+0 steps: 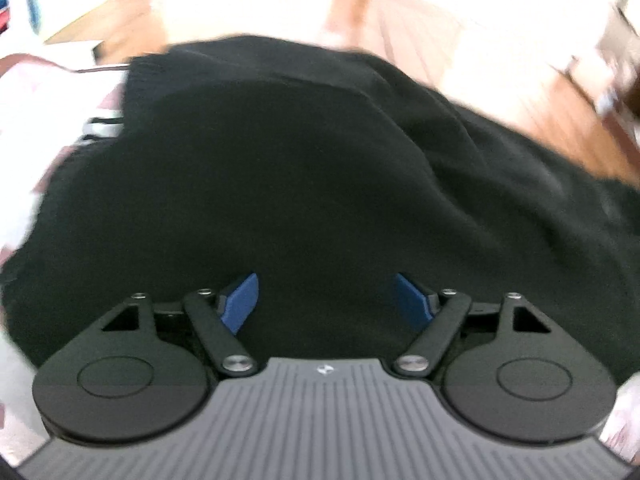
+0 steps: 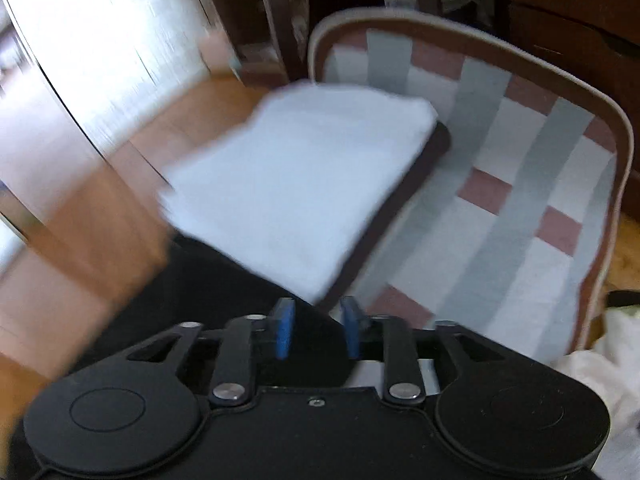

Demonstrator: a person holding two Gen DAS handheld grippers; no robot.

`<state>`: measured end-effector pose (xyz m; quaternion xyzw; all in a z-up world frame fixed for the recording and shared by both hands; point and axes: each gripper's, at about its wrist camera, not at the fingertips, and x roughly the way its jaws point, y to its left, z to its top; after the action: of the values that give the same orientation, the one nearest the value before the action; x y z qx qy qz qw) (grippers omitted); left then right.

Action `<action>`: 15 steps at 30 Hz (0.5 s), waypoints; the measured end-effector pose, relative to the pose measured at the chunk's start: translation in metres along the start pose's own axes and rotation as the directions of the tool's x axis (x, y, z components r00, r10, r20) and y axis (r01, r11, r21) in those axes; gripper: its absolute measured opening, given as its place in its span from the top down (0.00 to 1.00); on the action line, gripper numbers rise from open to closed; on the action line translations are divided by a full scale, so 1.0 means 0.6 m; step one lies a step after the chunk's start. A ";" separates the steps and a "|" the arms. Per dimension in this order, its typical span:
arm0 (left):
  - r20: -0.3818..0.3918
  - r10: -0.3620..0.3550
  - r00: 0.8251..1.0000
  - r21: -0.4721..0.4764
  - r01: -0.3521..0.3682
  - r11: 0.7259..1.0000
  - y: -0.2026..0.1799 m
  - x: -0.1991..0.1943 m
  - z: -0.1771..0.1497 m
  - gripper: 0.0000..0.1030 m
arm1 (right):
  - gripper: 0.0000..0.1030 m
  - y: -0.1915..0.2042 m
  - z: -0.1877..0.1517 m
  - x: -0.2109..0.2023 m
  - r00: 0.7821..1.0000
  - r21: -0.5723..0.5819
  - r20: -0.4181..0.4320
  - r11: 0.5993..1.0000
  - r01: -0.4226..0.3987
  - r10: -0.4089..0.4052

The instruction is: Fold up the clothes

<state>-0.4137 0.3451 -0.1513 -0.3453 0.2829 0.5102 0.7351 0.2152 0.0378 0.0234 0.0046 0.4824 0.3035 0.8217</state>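
Your left gripper (image 1: 325,300) gapes wide over the black garment (image 1: 304,168), holding nothing; your right gripper (image 2: 316,330), lower centre, pinches the black cloth's corner (image 2: 320,320) loosely.

Black garment (image 1: 320,168) fills the space ahead; folded white cloth (image 2: 304,184) blocks the checked mat's (image 2: 520,200) left
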 end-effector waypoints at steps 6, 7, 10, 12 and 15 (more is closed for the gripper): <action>0.063 -0.006 0.998 -0.122 0.014 0.992 0.057 -0.038 0.022 0.26 | 0.51 0.099 -0.012 -0.056 0.944 0.016 -0.103 0.950 -0.313 0.313; 0.074 -0.009 0.997 -0.133 0.019 0.991 0.059 -0.040 0.022 0.26 | 0.51 0.115 -0.014 -0.065 0.924 0.022 -0.120 0.932 -0.363 0.363; 0.105 -0.018 0.994 -0.164 0.035 0.986 0.065 -0.045 0.020 0.26 | 0.51 0.165 -0.020 -0.093 0.847 0.045 -0.167 0.862 -0.504 0.504; 0.123 -0.032 0.992 -0.182 0.055 0.982 0.069 -0.049 0.021 0.26 | 0.51 0.250 -0.035 -0.108 0.782 0.006 -0.293 0.819 -0.573 0.550; 0.137 -0.052 0.989 -0.190 0.078 0.979 0.078 -0.055 0.023 0.26 | 0.51 0.385 -0.050 -0.133 0.729 -0.074 -0.436 0.786 -0.614 0.528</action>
<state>-0.4678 0.3490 -0.1278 -0.3903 0.1710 0.5328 0.7311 0.0494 0.1774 0.1400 0.0046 0.5763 0.5868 0.5688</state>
